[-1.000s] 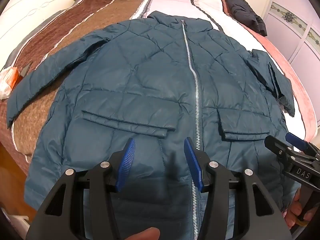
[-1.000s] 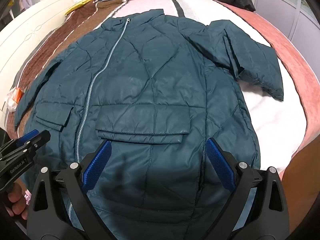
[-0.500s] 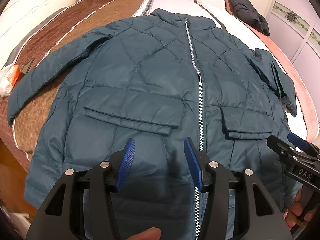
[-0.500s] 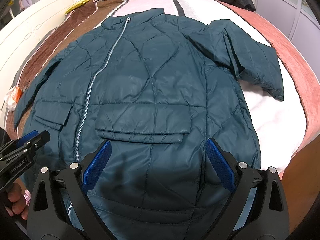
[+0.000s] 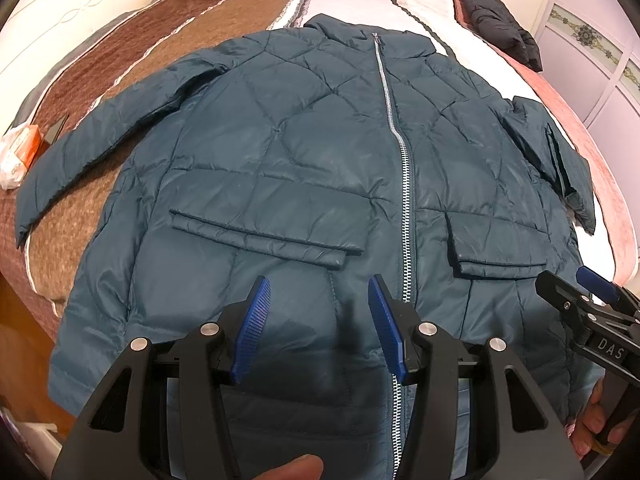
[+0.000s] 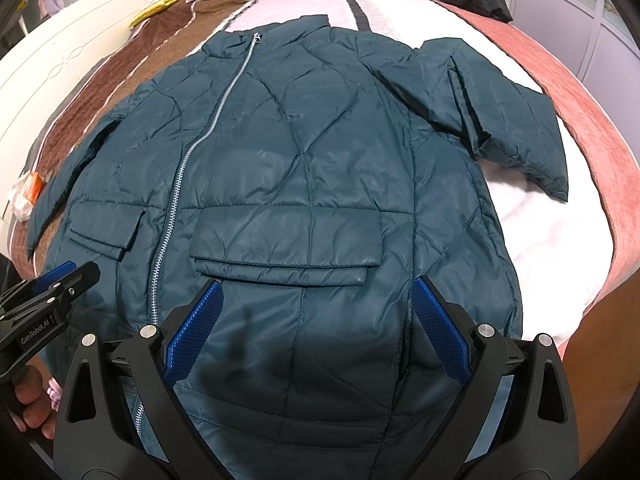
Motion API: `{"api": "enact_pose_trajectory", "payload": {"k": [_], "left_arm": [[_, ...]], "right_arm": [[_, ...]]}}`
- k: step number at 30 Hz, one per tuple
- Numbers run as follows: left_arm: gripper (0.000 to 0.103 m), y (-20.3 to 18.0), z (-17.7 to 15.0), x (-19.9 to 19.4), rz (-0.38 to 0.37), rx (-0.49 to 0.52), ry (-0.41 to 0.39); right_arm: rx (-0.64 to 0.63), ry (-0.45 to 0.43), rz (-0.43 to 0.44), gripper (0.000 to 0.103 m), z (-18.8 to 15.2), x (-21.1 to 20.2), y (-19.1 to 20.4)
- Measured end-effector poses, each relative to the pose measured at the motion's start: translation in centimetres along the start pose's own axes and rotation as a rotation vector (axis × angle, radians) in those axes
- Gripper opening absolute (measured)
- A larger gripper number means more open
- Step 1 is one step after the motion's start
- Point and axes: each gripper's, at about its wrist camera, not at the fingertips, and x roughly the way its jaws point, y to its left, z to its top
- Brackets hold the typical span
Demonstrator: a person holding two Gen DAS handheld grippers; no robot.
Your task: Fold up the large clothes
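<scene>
A dark teal quilted jacket [image 5: 288,152] lies flat, front up and zipped, on the bed; it also shows in the right wrist view [image 6: 320,152]. Its left sleeve [image 5: 96,128] stretches out to the left. Its right sleeve [image 6: 492,112] is bent over beside the body. My left gripper [image 5: 320,312] is open and empty above the hem left of the zipper. My right gripper [image 6: 316,320] is open wide and empty above the hem below the right pocket flap [image 6: 284,240]. Each gripper shows at the edge of the other's view.
The bed has a brown, pink and white striped cover [image 5: 168,36]. A black garment [image 5: 500,24] lies at the far right. An orange and white packet [image 5: 20,148] lies by the left sleeve. White cabinet doors [image 5: 592,48] stand on the right.
Both grippers have drifted slightly; the jacket sits a little lower and nearer in the left wrist view. Nothing was grasped and the jacket has not moved.
</scene>
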Motion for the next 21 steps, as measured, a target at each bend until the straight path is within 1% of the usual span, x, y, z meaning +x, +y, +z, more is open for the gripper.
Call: {"api": "enact_pose_trajectory", "payload": {"k": [10,12,21], "left_arm": [[0.051,-0.12,-0.74,-0.38,0.0,-0.005,0.002],[0.051,0.17,0.04,0.11,-0.002,0.0,0.002],[0.051,0.42,-0.08,0.27,-0.001,-0.009,0.006]], "right_arm": [[-0.001,0.002,-0.001,0.094,-0.03,0.04,0.03],[0.0,0.002,-0.001,0.094,-0.05,0.05,0.04],[0.0,0.004,-0.001,0.094,-0.18,0.2,-0.05]]}}
